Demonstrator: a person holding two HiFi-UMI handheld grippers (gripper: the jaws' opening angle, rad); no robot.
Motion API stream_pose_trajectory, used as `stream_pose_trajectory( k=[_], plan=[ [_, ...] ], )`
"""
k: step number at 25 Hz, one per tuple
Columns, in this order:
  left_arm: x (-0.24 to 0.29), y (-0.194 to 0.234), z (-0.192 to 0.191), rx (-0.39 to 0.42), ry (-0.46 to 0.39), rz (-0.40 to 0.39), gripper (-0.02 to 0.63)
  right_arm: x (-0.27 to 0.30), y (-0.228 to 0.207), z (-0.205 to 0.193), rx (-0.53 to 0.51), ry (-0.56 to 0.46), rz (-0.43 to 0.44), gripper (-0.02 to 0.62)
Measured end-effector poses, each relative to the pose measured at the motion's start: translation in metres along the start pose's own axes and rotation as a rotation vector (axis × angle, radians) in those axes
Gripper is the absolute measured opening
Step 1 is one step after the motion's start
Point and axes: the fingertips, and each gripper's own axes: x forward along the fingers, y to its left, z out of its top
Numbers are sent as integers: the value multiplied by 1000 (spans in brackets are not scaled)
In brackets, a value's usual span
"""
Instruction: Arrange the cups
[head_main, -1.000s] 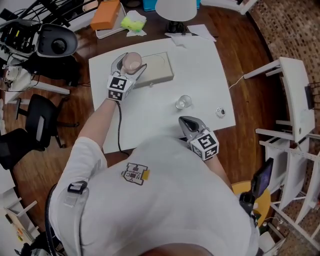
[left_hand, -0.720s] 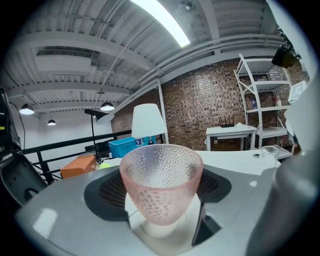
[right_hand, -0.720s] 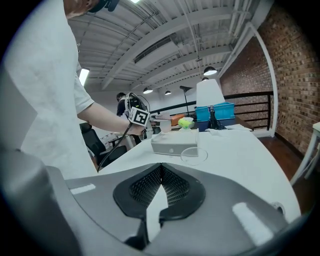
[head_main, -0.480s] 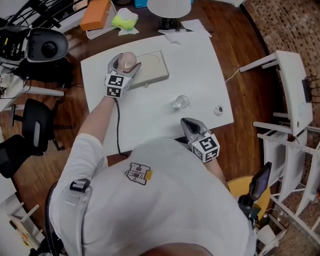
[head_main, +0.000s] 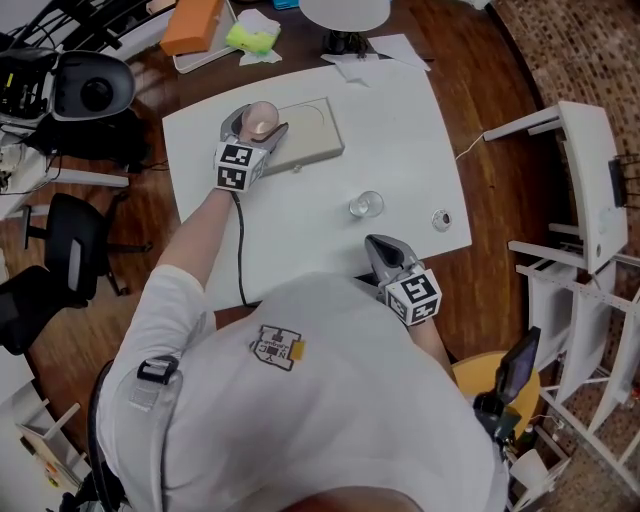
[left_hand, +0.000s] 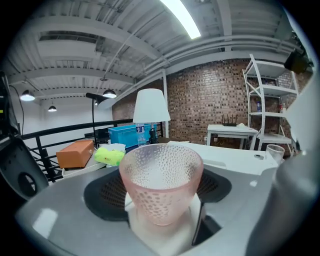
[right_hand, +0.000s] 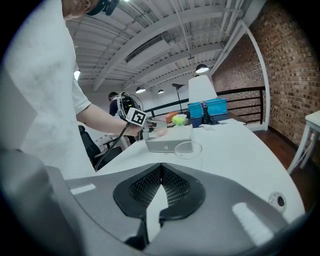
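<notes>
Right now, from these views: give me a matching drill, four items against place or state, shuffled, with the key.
Items:
1. pink cup
2. clear cup
3. right claw
4. orange box

Places or states:
A. shut, nothing in it
B. off the white table, past its far left corner
C. gripped by the left claw, at the beige block's left end
D. standing alone mid-table, nothing touching it

Pairs: 1-C, 2-D, 3-A, 4-B

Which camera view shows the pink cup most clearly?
The left gripper view: the pink cup fills the centre, its dotted texture clear. The head view shows it small from above; in the right gripper view it is far and tiny.
</notes>
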Motion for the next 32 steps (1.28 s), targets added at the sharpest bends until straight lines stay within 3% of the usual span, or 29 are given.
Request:
stream_pose_trajectory(
  k=[14, 17, 23, 32],
  plan=[
    [1, 0, -7, -23, 34, -26, 390, 2, 3, 1, -1, -10, 6, 0],
    [3, -2, -26, 26, 121, -28, 373, 0, 5, 0, 0, -15, 6, 0],
    [5, -9, -26, 73, 123, -40, 373, -6, -1, -1, 29, -34, -10, 0],
    [4, -12, -32, 78, 152, -60, 377, -6, -1, 2, 27, -46, -1, 0]
  ],
)
